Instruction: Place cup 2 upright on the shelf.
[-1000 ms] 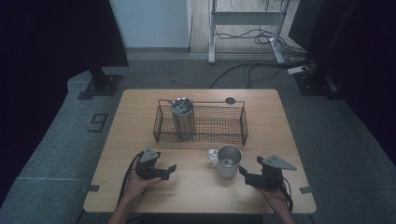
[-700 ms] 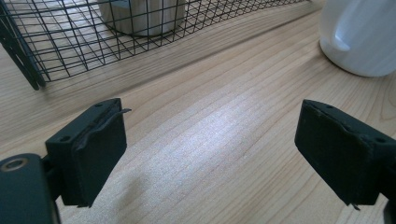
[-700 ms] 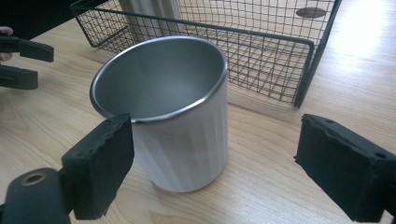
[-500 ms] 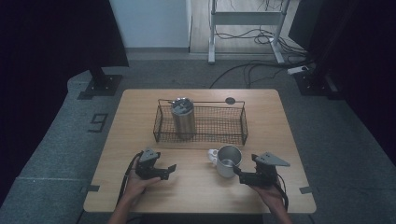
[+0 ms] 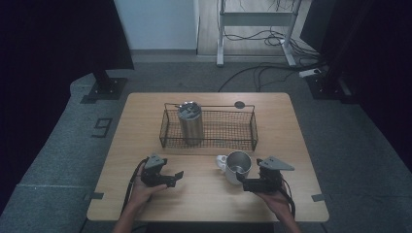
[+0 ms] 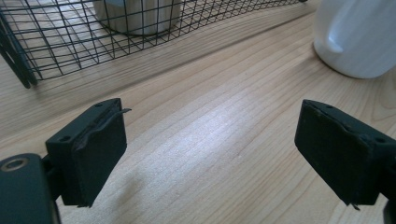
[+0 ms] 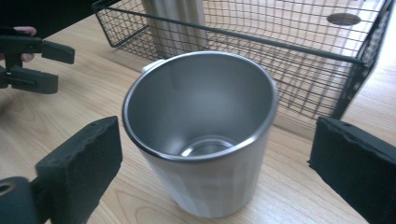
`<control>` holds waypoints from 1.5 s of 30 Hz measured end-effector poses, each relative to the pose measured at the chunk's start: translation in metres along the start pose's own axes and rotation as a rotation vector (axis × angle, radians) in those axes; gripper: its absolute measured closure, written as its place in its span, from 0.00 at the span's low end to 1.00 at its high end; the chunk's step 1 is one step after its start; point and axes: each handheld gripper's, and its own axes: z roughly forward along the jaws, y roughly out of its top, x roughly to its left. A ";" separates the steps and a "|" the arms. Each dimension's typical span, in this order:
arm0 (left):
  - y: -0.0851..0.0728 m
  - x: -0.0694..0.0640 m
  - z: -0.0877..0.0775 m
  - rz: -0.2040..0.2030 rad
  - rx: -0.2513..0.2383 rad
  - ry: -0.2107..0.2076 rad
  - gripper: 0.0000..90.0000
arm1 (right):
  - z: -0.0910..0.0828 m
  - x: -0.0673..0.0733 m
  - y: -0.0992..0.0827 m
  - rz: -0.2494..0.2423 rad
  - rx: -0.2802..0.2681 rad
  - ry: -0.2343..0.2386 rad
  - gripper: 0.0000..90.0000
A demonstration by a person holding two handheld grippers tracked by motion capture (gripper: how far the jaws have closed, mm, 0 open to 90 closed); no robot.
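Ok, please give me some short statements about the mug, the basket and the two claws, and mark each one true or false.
1. The steel mug stands upright on the table, outside the wire basket. True.
2. The right claw is shut on the mug. False: its jaws are open on either side of the mug, not touching it.
3. A tall metal tumbler stands in the left part of the basket. True.
4. The left claw holds the tumbler. False: it is open, with only bare table between its jaws.
5. The mug lies on its side. False: it is upright, with its opening upward.
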 end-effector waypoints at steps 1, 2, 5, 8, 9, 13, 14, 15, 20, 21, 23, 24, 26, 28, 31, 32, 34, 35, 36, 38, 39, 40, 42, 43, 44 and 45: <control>0.000 0.000 0.000 0.001 -0.001 -0.001 0.10 | 0.001 0.001 0.001 -0.006 0.004 0.002 0.00; 0.000 0.000 0.000 0.001 -0.001 -0.002 0.10 | 0.003 0.002 0.001 -0.011 0.006 0.000 0.00; 0.000 0.000 -0.001 0.002 -0.003 -0.001 0.10 | 0.008 0.003 0.005 -0.007 0.008 0.010 0.00; 0.000 0.000 -0.002 0.002 -0.003 -0.003 0.10 | 0.015 0.002 0.007 -0.005 0.015 0.015 0.00; 0.000 0.001 -0.002 0.002 -0.004 -0.002 0.10 | 0.015 0.002 0.007 -0.005 0.015 0.015 0.00; 0.000 0.001 -0.002 0.001 -0.005 -0.003 0.10 | 0.022 0.003 0.007 -0.009 0.027 0.012 0.00; 0.000 0.001 -0.002 0.001 -0.005 -0.003 0.10 | 0.022 0.003 0.007 -0.009 0.027 0.012 0.00; 0.000 0.000 -0.002 0.003 -0.005 -0.002 0.11 | 0.025 0.003 0.007 -0.010 0.031 0.010 0.00; 0.000 -0.001 -0.001 0.006 -0.012 0.003 0.12 | 0.033 0.003 0.007 -0.014 0.039 0.017 0.00; 0.000 -0.001 -0.001 0.005 -0.011 0.003 0.12 | 0.035 0.003 0.007 -0.016 0.042 0.020 0.00; 0.000 -0.001 -0.001 0.006 -0.007 0.003 0.12 | 0.038 0.004 0.007 -0.020 0.049 0.019 0.00; 0.000 -0.001 -0.001 0.006 -0.007 0.003 0.12 | 0.038 0.004 0.007 -0.020 0.049 0.019 0.00; 0.000 -0.001 -0.001 0.004 -0.007 0.003 0.12 | 0.043 0.004 0.006 -0.020 0.058 0.020 0.00; 0.000 -0.001 -0.001 0.002 -0.004 -0.001 0.12 | 0.046 0.006 0.006 -0.023 0.063 0.015 0.00; 0.000 -0.002 -0.001 -0.004 -0.008 -0.011 0.12 | 0.048 0.007 0.006 -0.028 0.065 0.004 0.01; 0.000 -0.002 -0.001 -0.004 -0.008 -0.011 0.12 | 0.048 0.007 0.006 -0.028 0.065 0.004 0.01; 0.001 -0.002 -0.001 -0.007 -0.013 -0.009 0.13 | 0.049 0.007 0.006 -0.025 0.061 -0.001 0.02; 0.001 -0.002 -0.001 -0.005 -0.013 -0.010 0.13 | 0.050 0.007 0.005 -0.033 0.055 -0.006 0.04; 0.001 -0.002 -0.001 -0.005 -0.013 -0.010 0.13 | 0.050 0.007 0.005 -0.033 0.055 -0.006 0.04; 0.001 -0.003 -0.001 -0.003 -0.010 -0.011 0.13 | 0.050 0.007 0.004 -0.043 0.049 -0.006 0.04; 0.001 -0.003 -0.001 -0.003 -0.011 -0.012 0.13 | 0.050 0.007 0.004 -0.047 0.048 -0.007 0.05; 0.001 -0.003 -0.001 -0.003 -0.010 -0.012 0.13 | 0.050 0.007 0.004 -0.047 0.048 -0.007 0.05; 0.000 -0.003 -0.001 -0.002 -0.009 -0.012 0.13 | 0.049 0.008 0.003 -0.058 0.041 -0.011 0.05; 0.000 -0.002 -0.001 -0.002 -0.009 -0.012 0.13 | 0.049 0.008 0.003 -0.063 0.036 -0.017 0.06; 0.000 -0.002 -0.001 -0.002 -0.009 -0.012 0.13 | 0.049 0.008 0.003 -0.063 0.036 -0.017 0.06; 0.000 -0.002 -0.001 -0.003 -0.009 -0.012 0.13 | 0.049 0.008 0.003 -0.066 0.036 -0.017 0.06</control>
